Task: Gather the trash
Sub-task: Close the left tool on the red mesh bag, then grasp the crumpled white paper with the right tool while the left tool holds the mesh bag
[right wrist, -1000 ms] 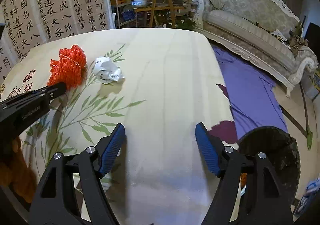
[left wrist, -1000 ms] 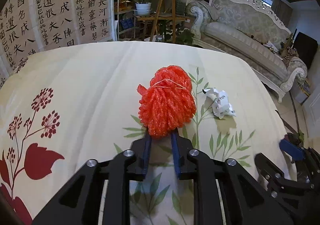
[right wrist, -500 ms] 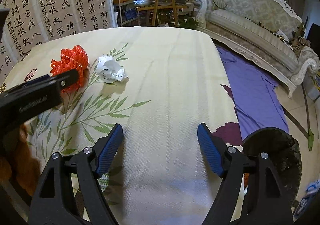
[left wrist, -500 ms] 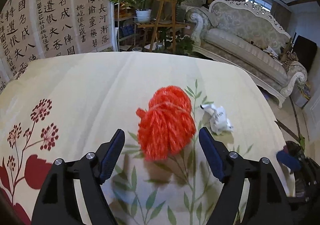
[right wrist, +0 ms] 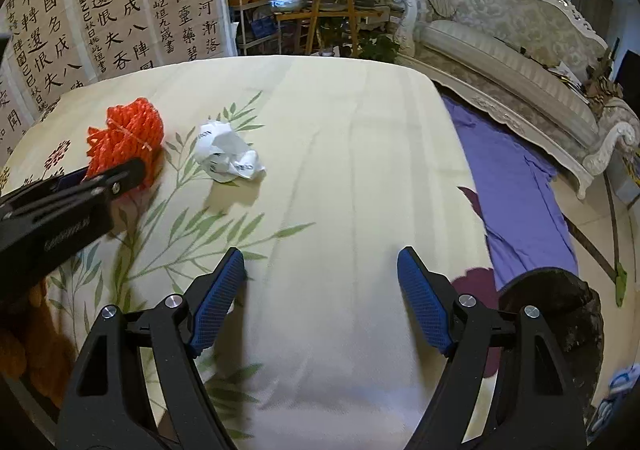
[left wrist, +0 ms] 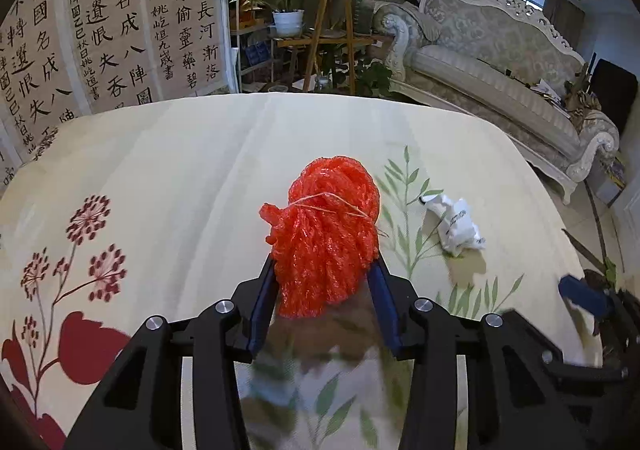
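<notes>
An orange net bundle (left wrist: 326, 234) lies on the floral tablecloth (left wrist: 180, 178), the left gripper (left wrist: 324, 282) closing around it, crumpled white paper (left wrist: 456, 224) just beside, while the right gripper (right wrist: 320, 290) hangs spread wide, holding nothing.

The lower end of the crumpled orange-red plastic mesh net (left wrist: 326, 238) is flanked by the blue-padded fingers of the left gripper (left wrist: 323, 278), whose jaws are closing; whether the pads already press on it cannot be settled. The floral tablecloth (left wrist: 320, 382) below the net is smeared by blur. In the right wrist view, the net's near side is hidden behind the black left gripper, whose far finger cannot be seen. The round dark trash bin (right wrist: 560, 314) is partly covered by the right gripper (right wrist: 320, 290). Print on the crumpled white paper ball (right wrist: 226, 154) is too small to be read
</notes>
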Action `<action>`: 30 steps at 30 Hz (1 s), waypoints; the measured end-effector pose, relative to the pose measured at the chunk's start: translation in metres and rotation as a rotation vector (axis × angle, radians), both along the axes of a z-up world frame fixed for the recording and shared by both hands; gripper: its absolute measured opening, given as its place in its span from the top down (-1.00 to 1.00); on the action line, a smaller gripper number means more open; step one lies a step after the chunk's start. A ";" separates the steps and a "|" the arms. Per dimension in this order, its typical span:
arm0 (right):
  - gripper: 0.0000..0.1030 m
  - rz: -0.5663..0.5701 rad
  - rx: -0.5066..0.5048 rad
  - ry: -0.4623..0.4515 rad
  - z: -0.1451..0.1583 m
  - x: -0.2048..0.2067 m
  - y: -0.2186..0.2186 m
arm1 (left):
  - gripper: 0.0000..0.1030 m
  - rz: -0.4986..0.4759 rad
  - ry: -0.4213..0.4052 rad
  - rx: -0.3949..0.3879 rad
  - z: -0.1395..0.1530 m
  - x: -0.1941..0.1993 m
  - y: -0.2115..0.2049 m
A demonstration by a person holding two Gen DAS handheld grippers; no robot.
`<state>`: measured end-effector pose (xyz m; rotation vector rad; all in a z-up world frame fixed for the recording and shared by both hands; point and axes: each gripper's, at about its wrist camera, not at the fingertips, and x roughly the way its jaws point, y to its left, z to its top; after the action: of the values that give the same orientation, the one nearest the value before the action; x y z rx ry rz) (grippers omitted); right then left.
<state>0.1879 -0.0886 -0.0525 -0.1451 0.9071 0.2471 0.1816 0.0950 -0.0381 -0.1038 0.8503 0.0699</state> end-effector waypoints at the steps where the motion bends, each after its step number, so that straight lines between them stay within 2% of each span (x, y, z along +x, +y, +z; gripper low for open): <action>1: -0.51 0.005 0.000 0.000 0.000 0.001 0.003 | 0.14 0.002 0.002 0.004 0.000 -0.003 0.002; 7: -0.48 0.035 -0.004 0.000 0.001 0.012 0.024 | 0.14 0.027 -0.009 0.050 0.001 -0.013 0.014; 15: -0.41 0.063 -0.004 0.002 0.001 0.033 0.051 | 0.14 0.056 0.007 0.025 -0.001 -0.013 0.030; 21: -0.16 0.067 0.001 -0.008 0.002 0.046 0.065 | 0.14 0.057 0.016 0.022 -0.003 -0.011 0.030; 24: 0.02 0.072 0.001 -0.011 0.002 0.047 0.069 | 0.13 0.057 0.020 0.020 -0.004 -0.010 0.029; 28: 0.38 0.084 -0.002 -0.019 0.004 0.046 0.073 | 0.13 0.054 0.022 0.019 -0.004 -0.010 0.029; 30: 0.44 0.083 -0.002 -0.021 0.005 0.046 0.074 | 0.13 0.054 0.021 0.018 -0.004 -0.010 0.030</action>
<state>0.2337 -0.0147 -0.0478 -0.1874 0.8817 0.3216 0.1713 0.1247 -0.0425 -0.1090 0.8678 0.1294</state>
